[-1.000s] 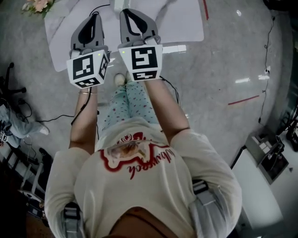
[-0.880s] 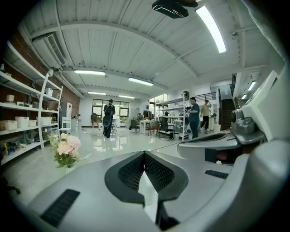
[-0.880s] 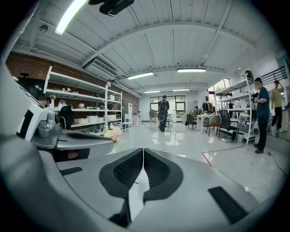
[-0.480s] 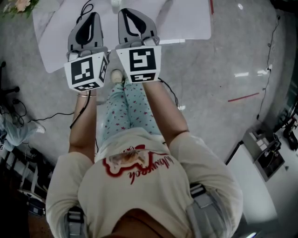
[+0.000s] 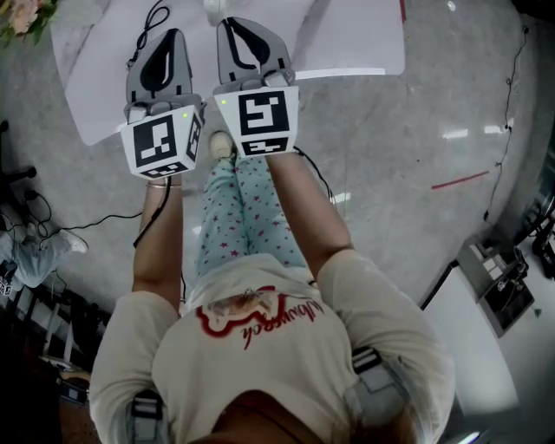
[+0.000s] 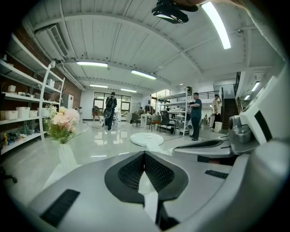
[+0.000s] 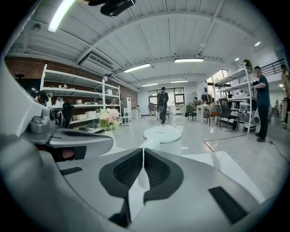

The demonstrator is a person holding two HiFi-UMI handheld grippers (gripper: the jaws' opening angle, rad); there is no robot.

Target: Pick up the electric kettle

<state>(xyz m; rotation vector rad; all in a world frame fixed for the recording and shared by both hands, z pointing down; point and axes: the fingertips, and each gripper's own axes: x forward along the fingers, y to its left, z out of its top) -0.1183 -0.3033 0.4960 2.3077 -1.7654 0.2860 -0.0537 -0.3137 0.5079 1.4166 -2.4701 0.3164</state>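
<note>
Jaws on both the left gripper (image 6: 144, 155) and the right gripper (image 7: 143, 151) are pressed together, with nothing between them. Compared with a second ago, we have lowered both, side by side, toward the white bench (image 5: 347, 39). What we take for the kettle (image 7: 162, 134), white and round-topped, stands ahead on it, untouched, so the approach has only begun.

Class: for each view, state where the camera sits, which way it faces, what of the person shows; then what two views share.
Head view: on the head, facing steeply down; shirt, arms, legs, left gripper, right gripper.
Left gripper view: on that gripper, facing across the table; its shut jaws, right gripper beside.
Right gripper view: likewise; its shut jaws, left gripper at left.
Both gripper views share the flowers and white disc.
</note>
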